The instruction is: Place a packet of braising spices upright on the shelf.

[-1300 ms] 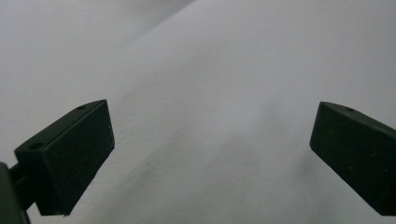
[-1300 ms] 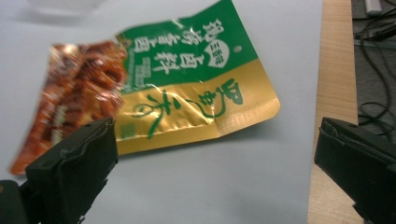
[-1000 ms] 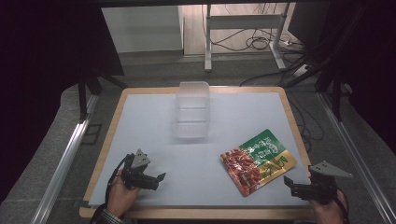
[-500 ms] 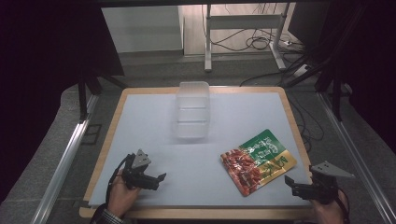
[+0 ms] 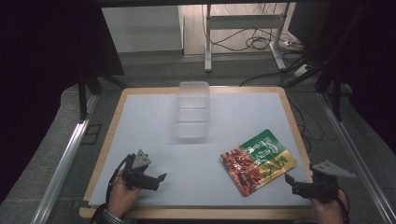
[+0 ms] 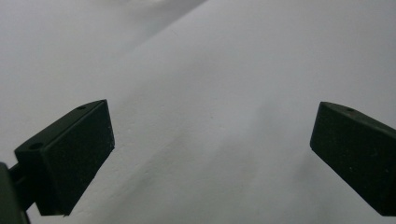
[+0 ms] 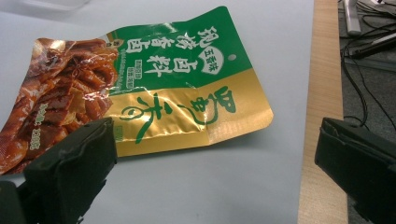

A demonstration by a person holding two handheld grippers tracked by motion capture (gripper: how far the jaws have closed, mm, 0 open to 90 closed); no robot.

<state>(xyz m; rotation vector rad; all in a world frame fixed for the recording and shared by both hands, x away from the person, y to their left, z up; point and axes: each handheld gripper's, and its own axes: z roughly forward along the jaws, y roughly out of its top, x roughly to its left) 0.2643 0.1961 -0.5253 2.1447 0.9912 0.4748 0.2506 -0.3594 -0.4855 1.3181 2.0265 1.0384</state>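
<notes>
A green, gold and red snack pouch (image 5: 258, 159) lies flat on the pale table mat at the right; in the right gripper view the pouch (image 7: 140, 93) sits just beyond the jaws. My right gripper (image 5: 290, 183) rests at the front right corner, open and empty, a short way right of the pouch. A clear plastic container (image 5: 192, 109) stands at the middle back of the mat. My left gripper (image 5: 160, 179) rests on the mat at the front left, open, with only bare mat between its fingers (image 6: 70, 158).
The mat lies on a wooden-edged table (image 5: 289, 105). A metal rail (image 5: 65, 158) runs along the left side and another along the right. Cables and a stand's legs lie on the floor behind the table.
</notes>
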